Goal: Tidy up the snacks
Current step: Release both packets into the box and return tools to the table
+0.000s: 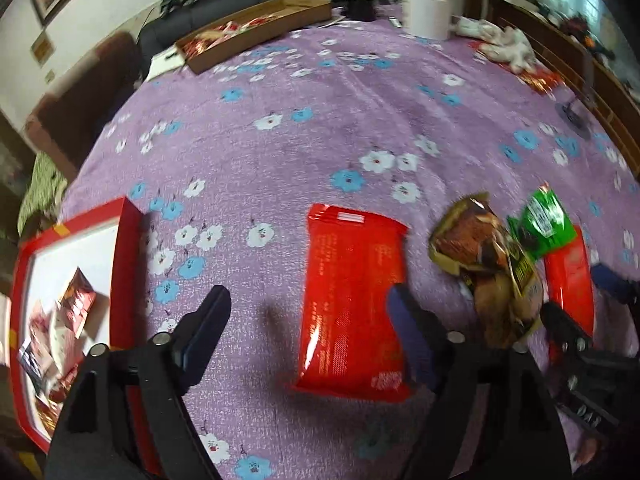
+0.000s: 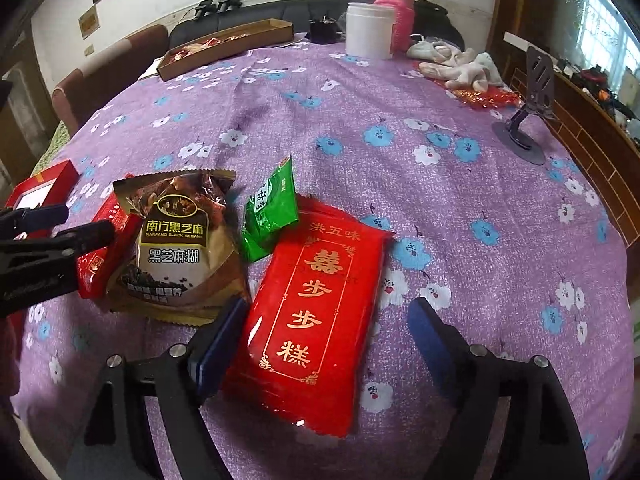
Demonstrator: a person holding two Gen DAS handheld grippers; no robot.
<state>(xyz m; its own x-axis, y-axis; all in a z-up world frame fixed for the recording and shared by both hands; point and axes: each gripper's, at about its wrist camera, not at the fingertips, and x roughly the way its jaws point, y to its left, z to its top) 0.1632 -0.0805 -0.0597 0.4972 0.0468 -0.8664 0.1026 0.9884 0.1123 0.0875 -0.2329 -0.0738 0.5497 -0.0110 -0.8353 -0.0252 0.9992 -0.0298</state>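
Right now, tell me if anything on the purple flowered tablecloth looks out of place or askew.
The brown black-sesame packet lies crookedly over a plain red packet, and the small green packet leans on the gold-lettered red packet. These four lie loose outside the red box. Nothing looks spilled or torn.

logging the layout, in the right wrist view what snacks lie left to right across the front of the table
small red pack → black sesame bag → green packet → big red pack
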